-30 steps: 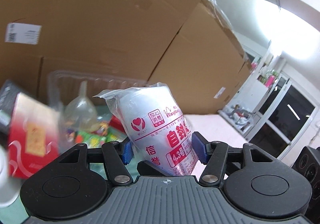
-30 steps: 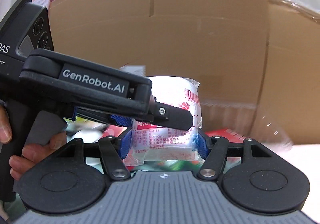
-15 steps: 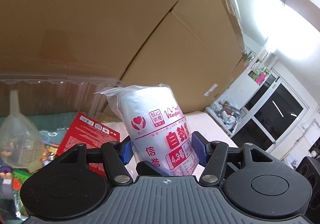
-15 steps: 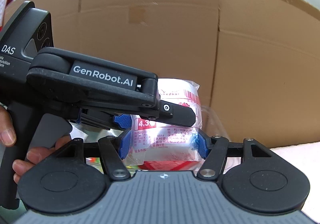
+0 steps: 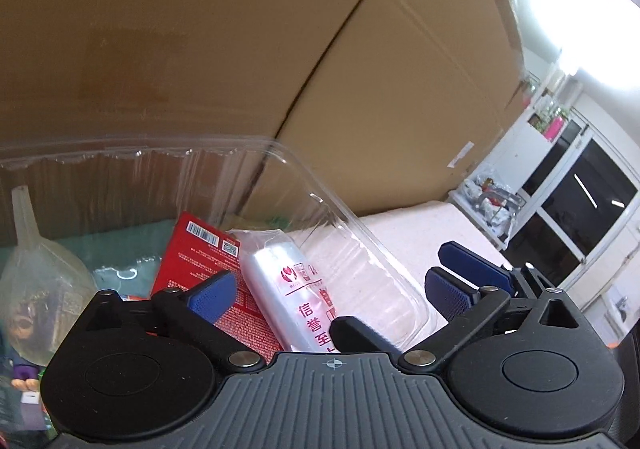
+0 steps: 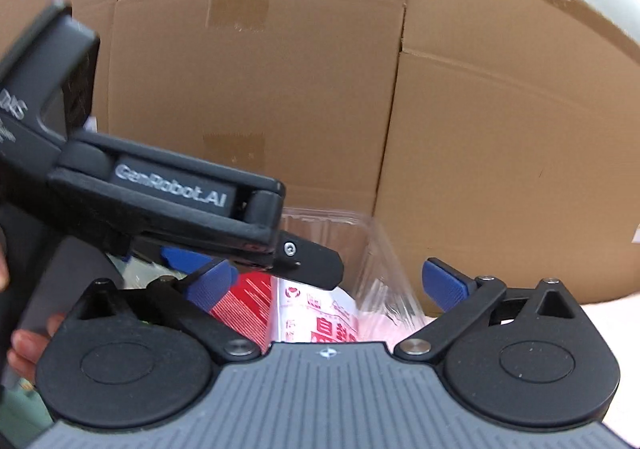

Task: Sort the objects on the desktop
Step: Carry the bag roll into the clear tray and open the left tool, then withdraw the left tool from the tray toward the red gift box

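Bag roll [image 5: 280, 285] lies in the clear tray [image 5: 352, 249], at 11 o'clock between the left gripper's [image 5: 328, 295] opening, wide jaws; right gripper [image 6: 326, 285] likewise opening wide.

Both tools share one build: the left gripper [image 5: 330, 295] and right gripper [image 6: 330, 287] have ribbed grey housings, black round-capped linkages with silver screws and textured blue pads [image 5: 450, 295]. White "GenRobot.AI" lettering marks the left one's side.

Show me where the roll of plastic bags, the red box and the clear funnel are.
roll of plastic bags [image 5: 280, 281]: left wrist view, on its printed wrapper.
red box [image 5: 188, 257]: left wrist view, on its barcode face.
clear funnel [image 5: 38, 273]: left wrist view, on its wide cone.
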